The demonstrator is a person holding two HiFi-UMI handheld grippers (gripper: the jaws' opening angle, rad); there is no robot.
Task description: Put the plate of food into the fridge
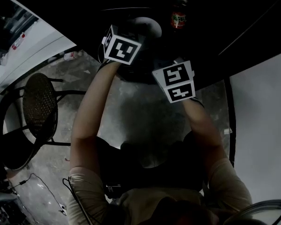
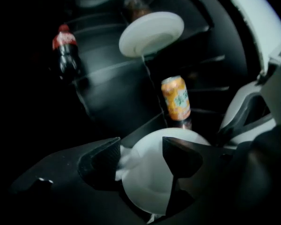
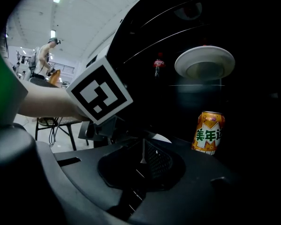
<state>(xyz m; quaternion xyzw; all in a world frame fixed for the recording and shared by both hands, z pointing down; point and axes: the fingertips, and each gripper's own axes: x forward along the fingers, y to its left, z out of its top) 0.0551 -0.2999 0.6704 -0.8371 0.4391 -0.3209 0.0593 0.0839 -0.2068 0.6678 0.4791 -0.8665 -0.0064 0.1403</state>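
One white round plate point(image 2: 145, 186) lies between our left claw's point(image 2: 141, 146) wide-spread jaws, apparently delivered inside the dark fridge point(image 2: 110, 95). Right claw point(image 3: 141, 151) closed, empty. We judge only withdrawal remains.

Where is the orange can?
In the left gripper view, the orange can stands inside the fridge, right of centre, below the white plate.

Orange can point(image 3: 208, 131): green Chinese lettering "美年", with a third character cut off at the can's curve. Cola bottle point(image 2: 65, 50): white script on a red label, too blurred to read. Nothing else legible.
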